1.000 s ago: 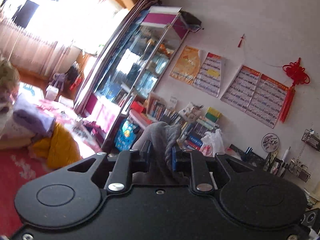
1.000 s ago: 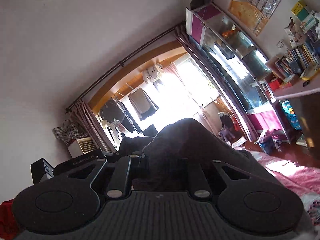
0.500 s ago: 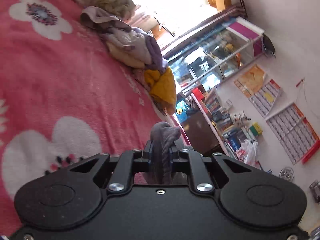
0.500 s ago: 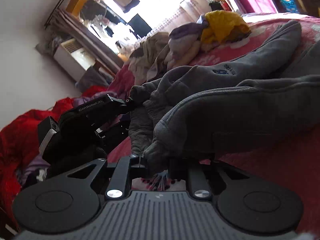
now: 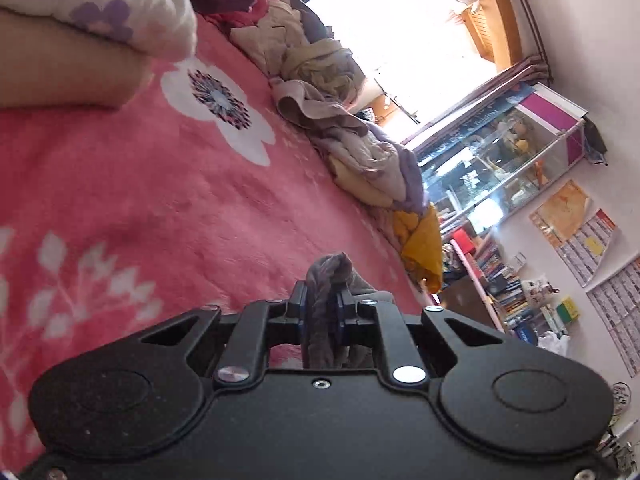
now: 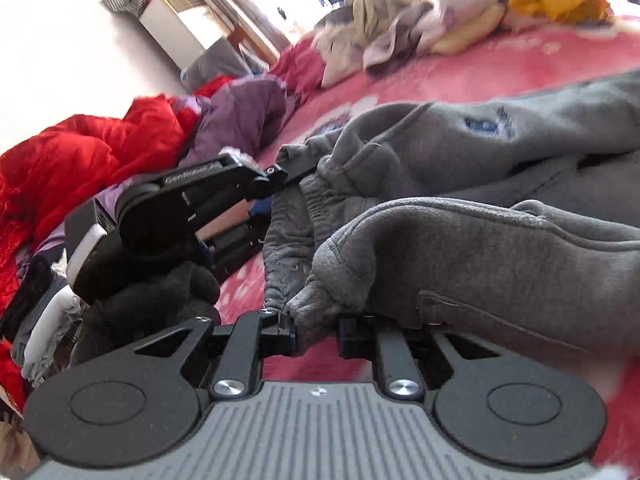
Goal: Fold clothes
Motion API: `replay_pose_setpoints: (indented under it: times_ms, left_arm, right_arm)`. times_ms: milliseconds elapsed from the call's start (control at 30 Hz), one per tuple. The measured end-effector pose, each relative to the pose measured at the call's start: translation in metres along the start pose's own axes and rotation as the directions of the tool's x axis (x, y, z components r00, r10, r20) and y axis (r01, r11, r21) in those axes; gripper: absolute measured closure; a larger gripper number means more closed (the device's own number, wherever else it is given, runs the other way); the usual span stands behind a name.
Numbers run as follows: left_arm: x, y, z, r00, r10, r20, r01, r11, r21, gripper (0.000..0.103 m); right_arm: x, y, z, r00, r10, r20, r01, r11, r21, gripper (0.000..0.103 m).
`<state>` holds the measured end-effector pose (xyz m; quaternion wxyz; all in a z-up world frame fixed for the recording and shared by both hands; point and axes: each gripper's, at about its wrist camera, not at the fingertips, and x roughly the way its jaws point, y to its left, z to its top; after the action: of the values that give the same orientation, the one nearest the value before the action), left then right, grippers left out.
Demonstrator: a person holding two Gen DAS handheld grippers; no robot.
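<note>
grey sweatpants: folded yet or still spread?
Spread, unfolded: grey sweatpants lie rumpled along the pink blanket, waistband pinched by both grippers.

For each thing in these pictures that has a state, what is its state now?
left hand-held gripper: shut on grey fabric.
right hand-held gripper: shut on grey fabric.
grey sweatpants: unfolded, rumpled, lying on the pink blanket.
pile of clothes: unfolded, heaped at the blanket's edge.

- Bed, pink floral blanket point(image 5: 132, 184) as surface.
- Grey garment point(image 6: 500, 184) spread on blanket.
- Heap of mixed clothes point(image 5: 340, 136) along far edge; yellow piece point(image 5: 420, 240) at its end.
- Red quilt point(image 6: 68, 160) at left edge.
</note>
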<state>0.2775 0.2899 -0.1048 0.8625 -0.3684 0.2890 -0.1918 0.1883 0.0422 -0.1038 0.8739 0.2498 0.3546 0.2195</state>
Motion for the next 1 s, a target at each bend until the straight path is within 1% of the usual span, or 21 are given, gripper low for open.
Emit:
replay_pose_setpoints:
  times_ms: [67, 100, 133, 167, 200, 233, 267, 300, 333, 367, 433, 467, 500, 533, 600, 667, 767, 833, 900, 933, 1000]
  left_arm:
    - [0.001, -0.004, 0.002, 0.995, 0.099, -0.005, -0.099, 0.994, 0.05, 0.089]
    - [0.0, -0.006, 0.003, 0.991, 0.136, 0.012, -0.136, 0.989, 0.056, 0.085]
    - [-0.007, -0.008, 0.004, 0.987, 0.156, 0.037, -0.158, 0.986, 0.059, 0.078]
    - [-0.013, -0.011, 0.005, 0.983, 0.175, 0.063, -0.179, 0.982, 0.062, 0.057]
    - [-0.019, -0.013, 0.006, 0.977, 0.194, 0.089, -0.2, 0.978, 0.065, 0.052]
    - [-0.025, -0.015, 0.007, 0.97, 0.213, 0.115, -0.221, 0.973, 0.066, 0.052]
    - [-0.031, -0.019, 0.008, 0.965, 0.223, 0.138, -0.234, 0.97, 0.072, 0.052]
    - [-0.039, -0.029, 0.006, 0.97, 0.194, 0.149, -0.21, 0.973, 0.098, 0.052]
    - [-0.047, -0.038, 0.005, 0.973, 0.165, 0.159, -0.186, 0.975, 0.124, 0.052]
    - [-0.053, -0.048, 0.003, 0.977, 0.137, 0.163, -0.163, 0.975, 0.152, 0.051]
    - [-0.058, -0.07, -0.009, 0.987, 0.096, 0.129, -0.124, 0.966, 0.227, 0.05]
    - [-0.051, -0.066, -0.023, 0.991, 0.088, 0.099, -0.111, 0.961, 0.255, 0.05]
    - [-0.044, -0.066, -0.037, 0.994, 0.085, 0.07, -0.102, 0.955, 0.28, 0.05]
    - [-0.045, -0.074, -0.045, 0.993, 0.109, 0.053, -0.119, 0.949, 0.291, 0.05]
    - [-0.049, -0.083, -0.061, 0.983, 0.178, 0.042, -0.183, 0.946, 0.269, 0.05]
    - [-0.059, -0.079, -0.077, 0.969, 0.244, 0.043, -0.248, 0.949, 0.193, 0.05]
    - [-0.081, -0.073, -0.103, 0.936, 0.348, 0.062, -0.352, 0.933, 0.077, 0.049]
    - [-0.08, -0.071, -0.111, 0.927, 0.371, 0.06, -0.373, 0.927, 0.036, 0.047]
    - [-0.079, -0.068, -0.119, 0.917, 0.394, 0.057, -0.395, 0.919, -0.004, 0.046]
    - [-0.079, -0.067, -0.123, 0.912, 0.406, 0.055, -0.405, 0.914, -0.025, 0.046]
    - [-0.078, -0.065, -0.131, 0.902, 0.428, 0.051, -0.425, 0.903, -0.065, 0.041]
  right_arm:
    - [0.009, 0.007, 0.001, 1.0, 0.005, -0.024, -0.005, 1.0, -0.012, 0.081]
    - [0.008, 0.008, 0.003, 0.999, 0.001, -0.044, -0.002, 1.0, -0.022, 0.08]
    - [0.007, 0.009, 0.005, 0.998, -0.003, -0.064, 0.001, 0.999, -0.032, 0.08]
    - [0.007, 0.011, 0.007, 0.996, -0.007, -0.083, 0.004, 0.999, -0.043, 0.078]
    - [0.006, 0.012, 0.009, 0.995, -0.012, -0.103, 0.006, 0.999, -0.053, 0.077]
    - [0.0, 0.012, 0.009, 0.992, -0.015, -0.122, 0.007, 0.997, -0.072, 0.076]
    - [-0.012, 0.011, 0.007, 0.99, -0.014, -0.138, 0.0, 0.995, -0.101, 0.067]
    - [-0.026, 0.009, 0.005, 0.989, -0.003, -0.148, -0.016, 0.992, -0.128, 0.04]
    - [-0.042, 0.004, 0.002, 0.988, 0.013, -0.152, -0.037, 0.987, -0.156, 0.029]
    - [-0.059, -0.003, -0.003, 0.988, 0.022, -0.151, -0.051, 0.981, -0.187, 0.023]
    - [-0.091, -0.022, -0.014, 0.981, 0.022, -0.19, -0.07, 0.966, -0.249, 0.023]
    - [-0.105, -0.033, -0.019, 0.978, 0.016, -0.208, -0.072, 0.962, -0.264, 0.023]
    - [-0.119, -0.044, -0.022, 0.976, -0.001, -0.216, -0.059, 0.961, -0.271, 0.023]
    - [-0.133, -0.056, -0.025, 0.976, -0.021, -0.215, -0.04, 0.961, -0.274, 0.023]
    - [-0.16, -0.083, -0.024, 0.981, -0.068, -0.182, 0.019, 0.965, -0.26, 0.023]
    - [-0.188, -0.114, -0.019, 0.985, -0.115, -0.126, 0.087, 0.974, -0.207, 0.023]
    - [-0.222, -0.158, -0.009, 0.979, -0.204, 0.002, 0.203, 0.972, -0.117, 0.023]
    - [-0.246, -0.188, 0.001, 0.956, -0.275, 0.107, 0.279, 0.96, -0.029, 0.023]
    - [-0.259, -0.218, 0.011, 0.917, -0.35, 0.192, 0.346, 0.937, 0.054, 0.023]
    - [-0.262, -0.231, 0.016, 0.9, -0.376, 0.218, 0.367, 0.926, 0.082, 0.023]
    - [-0.259, -0.255, 0.023, 0.886, -0.397, 0.238, 0.382, 0.918, 0.108, 0.023]
